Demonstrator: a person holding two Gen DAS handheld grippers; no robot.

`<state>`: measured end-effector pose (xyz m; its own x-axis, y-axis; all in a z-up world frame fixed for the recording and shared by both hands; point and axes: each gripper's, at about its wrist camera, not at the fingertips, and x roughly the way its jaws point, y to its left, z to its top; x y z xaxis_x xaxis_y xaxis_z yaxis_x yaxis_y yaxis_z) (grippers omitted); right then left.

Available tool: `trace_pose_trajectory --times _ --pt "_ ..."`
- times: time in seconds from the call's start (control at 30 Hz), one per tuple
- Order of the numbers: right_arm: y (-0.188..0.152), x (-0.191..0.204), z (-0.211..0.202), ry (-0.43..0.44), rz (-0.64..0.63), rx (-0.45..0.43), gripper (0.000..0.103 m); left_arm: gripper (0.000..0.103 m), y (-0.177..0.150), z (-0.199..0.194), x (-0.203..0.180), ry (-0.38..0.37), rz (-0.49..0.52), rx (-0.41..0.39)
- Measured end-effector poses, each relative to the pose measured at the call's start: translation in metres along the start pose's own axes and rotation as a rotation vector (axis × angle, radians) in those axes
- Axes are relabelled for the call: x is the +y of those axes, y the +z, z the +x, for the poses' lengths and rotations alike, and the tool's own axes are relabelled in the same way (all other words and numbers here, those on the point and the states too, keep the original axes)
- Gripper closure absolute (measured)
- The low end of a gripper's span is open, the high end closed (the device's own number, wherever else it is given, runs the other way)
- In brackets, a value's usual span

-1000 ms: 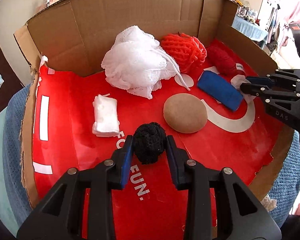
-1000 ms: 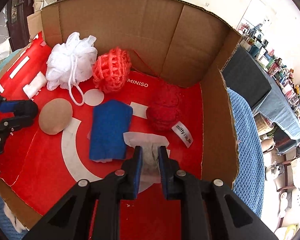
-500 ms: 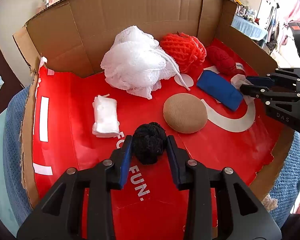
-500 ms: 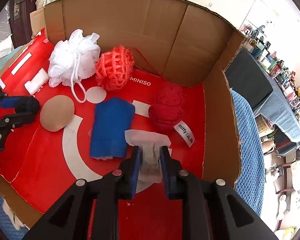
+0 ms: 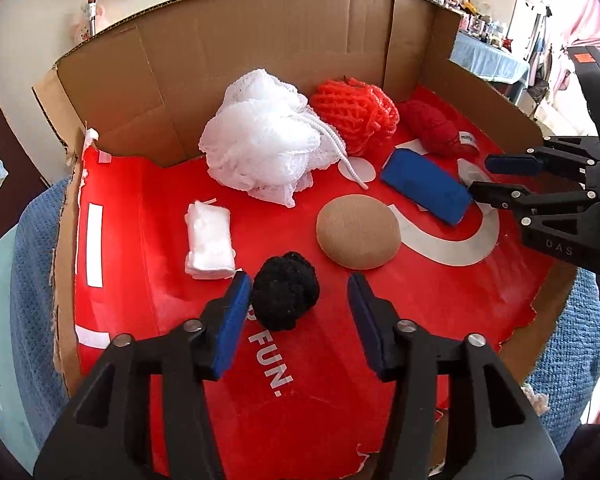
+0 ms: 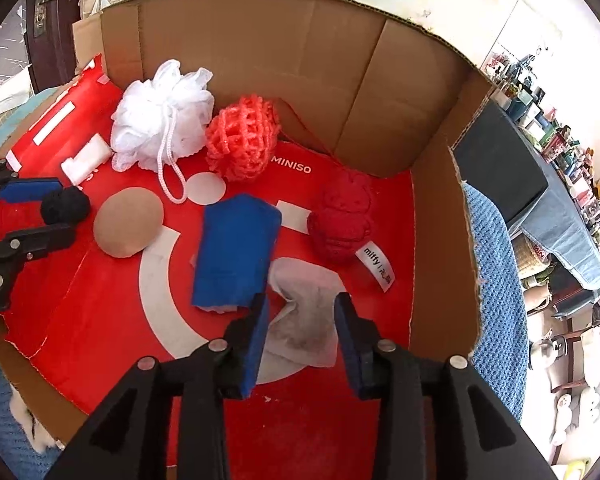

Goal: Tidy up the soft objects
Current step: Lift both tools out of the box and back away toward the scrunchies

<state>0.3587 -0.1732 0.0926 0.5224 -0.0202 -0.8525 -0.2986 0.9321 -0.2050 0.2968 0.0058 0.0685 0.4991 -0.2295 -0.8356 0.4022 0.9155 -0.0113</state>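
Left wrist view: I count seven soft things on the red mat [image 5: 148, 280]. My left gripper [image 5: 298, 304] tilts down, its jaws just opening, the black pom-pom [image 5: 286, 294] loose beside the left pad.

Right wrist view: my right gripper [image 6: 302, 322] tilts down, its jaws just parting, the grey wipe [image 6: 306, 320] lying free between them, near the mat's front.

White mesh bath pouf [image 5: 260, 156]. Orange-red net sponge [image 5: 354, 118]. Dark red knit toy [image 6: 342, 216], white tag. Blue cloth [image 6: 236, 256]. Tan round pad [image 5: 358, 232]. Black yarn ball [image 5: 286, 296]. White folded wad [image 5: 209, 236]. Greyish-white wipe [image 6: 304, 320]. Cardboard box [image 5: 260, 60] brown, floor red with white lettering.
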Motion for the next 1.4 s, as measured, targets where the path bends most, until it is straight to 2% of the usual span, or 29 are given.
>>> trace_pose_trajectory --times 0.1,0.17,0.2,0.33,0.4,0.47,0.53,0.63,0.7,1.03,1.1,1.27,1.4 --pt "0.000 0.000 -0.005 0.005 0.001 -0.009 0.061 0.048 -0.001 -0.006 -0.003 0.004 0.002 -0.017" --pt "0.000 0.001 -0.008 0.001 0.000 -0.016 0.055 0.047 -0.002 -0.011 -0.005 0.006 0.000 -0.029" --pt "-0.001 0.002 -0.011 0.002 0.002 -0.023 0.053 0.044 -0.002 -0.015 -0.007 0.005 0.000 -0.039" --pt "-0.004 0.000 -0.024 0.021 0.020 -0.051 0.053 0.038 -0.006 -0.032 -0.014 0.022 -0.006 -0.092" --pt "-0.006 -0.003 -0.035 0.043 0.043 -0.078 0.053 0.035 -0.010 -0.045 -0.017 0.038 -0.021 -0.128" --pt "-0.008 -0.004 -0.048 0.056 0.062 -0.110 0.049 0.028 -0.014 -0.060 -0.020 0.032 -0.040 -0.170" --pt "-0.011 -0.003 -0.064 0.060 0.067 -0.152 0.039 0.027 -0.019 -0.076 -0.025 0.038 -0.053 -0.216" --pt "-0.017 0.000 -0.089 0.059 0.072 -0.218 0.038 0.027 -0.026 -0.098 -0.032 0.073 -0.052 -0.282" --pt "-0.024 0.002 -0.109 0.052 0.078 -0.265 0.036 0.024 -0.031 -0.112 -0.036 0.083 -0.059 -0.324" --pt "-0.067 0.016 -0.186 0.061 0.125 -0.482 0.005 0.012 -0.065 -0.166 -0.056 0.130 -0.092 -0.487" --pt "-0.078 0.020 -0.194 0.053 0.134 -0.512 0.004 0.009 -0.075 -0.175 -0.061 0.144 -0.101 -0.523" --pt "-0.103 0.026 -0.200 0.077 0.171 -0.549 0.000 0.008 -0.097 -0.191 -0.074 0.204 -0.092 -0.594" --pt "-0.123 0.031 -0.202 0.062 0.192 -0.574 0.000 0.007 -0.113 -0.200 -0.083 0.197 -0.103 -0.628"
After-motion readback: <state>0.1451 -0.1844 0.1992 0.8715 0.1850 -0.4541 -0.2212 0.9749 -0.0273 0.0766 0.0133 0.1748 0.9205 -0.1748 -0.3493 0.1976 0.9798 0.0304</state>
